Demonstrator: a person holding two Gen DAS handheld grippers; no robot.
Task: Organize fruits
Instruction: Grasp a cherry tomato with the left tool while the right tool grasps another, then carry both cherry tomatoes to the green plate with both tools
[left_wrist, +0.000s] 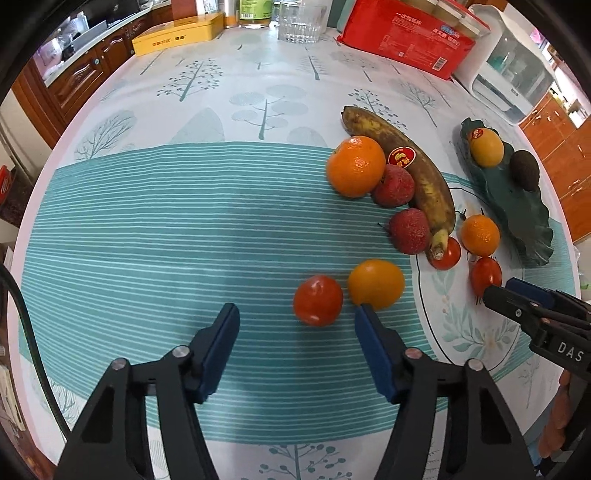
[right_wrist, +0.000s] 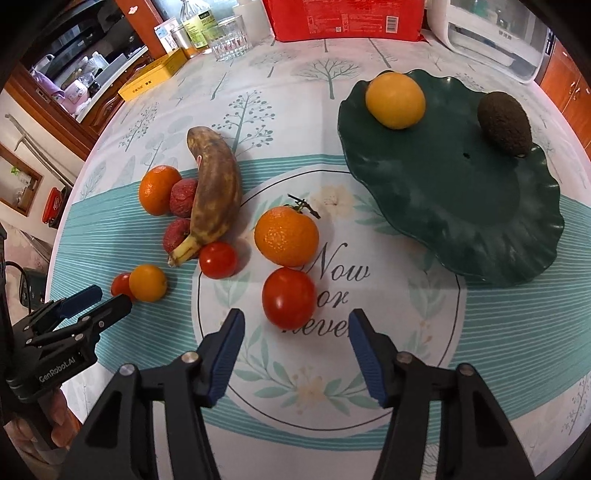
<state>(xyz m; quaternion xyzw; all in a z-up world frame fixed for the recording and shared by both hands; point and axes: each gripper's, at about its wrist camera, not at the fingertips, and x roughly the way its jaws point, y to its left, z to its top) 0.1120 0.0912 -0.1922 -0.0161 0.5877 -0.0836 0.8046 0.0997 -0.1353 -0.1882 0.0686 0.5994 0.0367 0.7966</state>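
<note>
Two grippers hang over my table's teal striped tablecloth (left_wrist: 147, 221), wooden cabinets (left_wrist: 85, 74) behind its far edge. My left gripper (left_wrist: 295, 317) stands apart, empty, a tomato (left_wrist: 317, 300) and a yellow-orange fruit (left_wrist: 376, 283) just beyond its tips. My right gripper (right_wrist: 295, 325) is apart too, another tomato (right_wrist: 289, 297) just ahead. The green leaf-shaped plate (right_wrist: 461, 206) near the right edge holds a yellow-orange fruit and an avocado (right_wrist: 504, 122).

Table with a tree-print cloth (left_wrist: 207, 122), brown wood cabinets (left_wrist: 79, 79) at left under a white counter, more cabinets (left_wrist: 565, 147) at right, white appliance (right_wrist: 491, 29) at the far edge, bright even light
</note>
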